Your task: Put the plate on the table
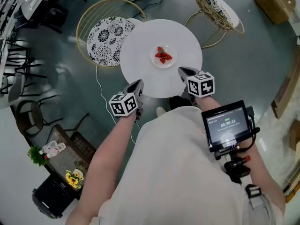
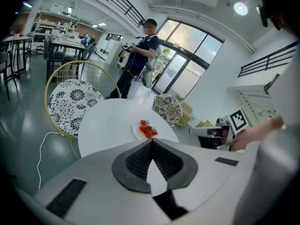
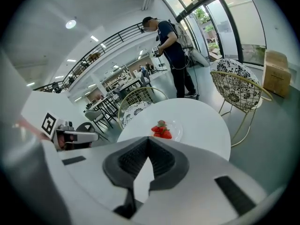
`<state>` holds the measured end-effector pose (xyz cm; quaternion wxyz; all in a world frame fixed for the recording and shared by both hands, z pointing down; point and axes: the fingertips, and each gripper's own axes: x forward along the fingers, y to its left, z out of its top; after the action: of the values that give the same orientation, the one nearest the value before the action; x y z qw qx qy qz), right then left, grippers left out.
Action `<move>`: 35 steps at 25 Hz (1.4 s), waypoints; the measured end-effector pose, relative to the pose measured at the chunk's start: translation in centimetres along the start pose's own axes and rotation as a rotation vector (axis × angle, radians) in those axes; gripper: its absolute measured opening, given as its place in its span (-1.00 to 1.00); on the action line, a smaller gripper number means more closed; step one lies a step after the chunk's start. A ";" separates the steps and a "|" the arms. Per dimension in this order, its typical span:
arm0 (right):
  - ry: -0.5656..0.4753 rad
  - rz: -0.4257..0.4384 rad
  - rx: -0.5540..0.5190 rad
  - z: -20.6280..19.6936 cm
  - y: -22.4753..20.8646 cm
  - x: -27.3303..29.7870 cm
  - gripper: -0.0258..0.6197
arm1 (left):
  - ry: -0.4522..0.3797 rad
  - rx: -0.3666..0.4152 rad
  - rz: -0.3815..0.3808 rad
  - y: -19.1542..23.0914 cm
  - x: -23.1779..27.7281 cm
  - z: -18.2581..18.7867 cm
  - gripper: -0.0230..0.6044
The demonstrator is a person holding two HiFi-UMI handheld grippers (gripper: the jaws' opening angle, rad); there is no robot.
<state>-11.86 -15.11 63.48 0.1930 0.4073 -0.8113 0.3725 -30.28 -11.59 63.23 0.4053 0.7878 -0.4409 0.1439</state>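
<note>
A clear plate (image 1: 163,56) with red strawberries on it rests near the middle of the round white table (image 1: 140,46). The left gripper (image 1: 139,82) hovers at the table's near left edge, shut and holding nothing. Just inside the near right edge, the right gripper (image 1: 180,70) is shut and also holds nothing. Seen from the left gripper view, the plate (image 2: 145,129) lies just beyond the closed jaw tips (image 2: 151,140). The right gripper view shows the plate (image 3: 166,129) ahead of its closed tips (image 3: 148,138). Neither gripper touches the plate.
Two wire chairs with patterned cushions stand by the table, one at the left (image 1: 108,39) and one at the far right (image 1: 216,6). A person (image 2: 140,55) stands beyond the table. A white cable (image 1: 101,86) runs over the floor. A cardboard box (image 1: 276,1) sits far right.
</note>
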 end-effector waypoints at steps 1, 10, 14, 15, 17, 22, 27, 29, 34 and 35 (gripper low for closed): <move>-0.008 0.008 0.002 -0.1 0.5 -0.4 -0.91 | -0.004 0.012 -0.006 -0.2 -0.7 -0.2 -0.91; -0.137 0.110 0.022 -0.4 6.5 -6.1 -0.91 | -0.110 0.005 -0.054 -3.1 -7.2 -1.3 -0.91; -0.162 0.121 0.015 -1.3 9.0 -8.9 -0.91 | -0.149 0.029 -0.086 -4.8 -10.2 -1.9 -0.91; -0.156 0.128 0.007 -1.6 9.1 -8.9 -0.91 | -0.150 0.032 -0.090 -4.8 -10.2 -2.0 -0.91; -0.143 0.147 -0.014 -2.4 9.5 -8.6 -0.91 | -0.150 0.038 -0.093 -4.6 -9.9 -2.5 -0.91; -0.151 0.187 -0.018 -3.3 10.3 -8.1 -0.91 | -0.138 0.053 -0.095 -4.4 -9.5 -3.1 -0.91; -0.144 0.186 -0.060 -4.3 10.6 -7.9 -0.91 | -0.116 0.097 -0.118 -5.3 -8.8 -3.8 -0.91; -0.147 0.184 -0.055 -4.8 10.3 -7.9 -0.91 | -0.109 0.121 -0.128 -5.8 -8.4 -4.2 -0.91; -0.151 0.176 -0.032 -5.4 9.7 -8.0 -0.91 | -0.092 0.154 -0.145 -6.6 -7.9 -4.7 -0.91; -0.151 0.173 -0.029 -5.4 9.6 -8.0 -0.91 | -0.091 0.153 -0.145 -6.5 -8.0 -4.7 -0.91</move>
<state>-14.81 -3.08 57.73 0.1043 0.3598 -0.8609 0.3442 -28.89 -1.56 58.17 0.3329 0.8520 -0.3884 0.1115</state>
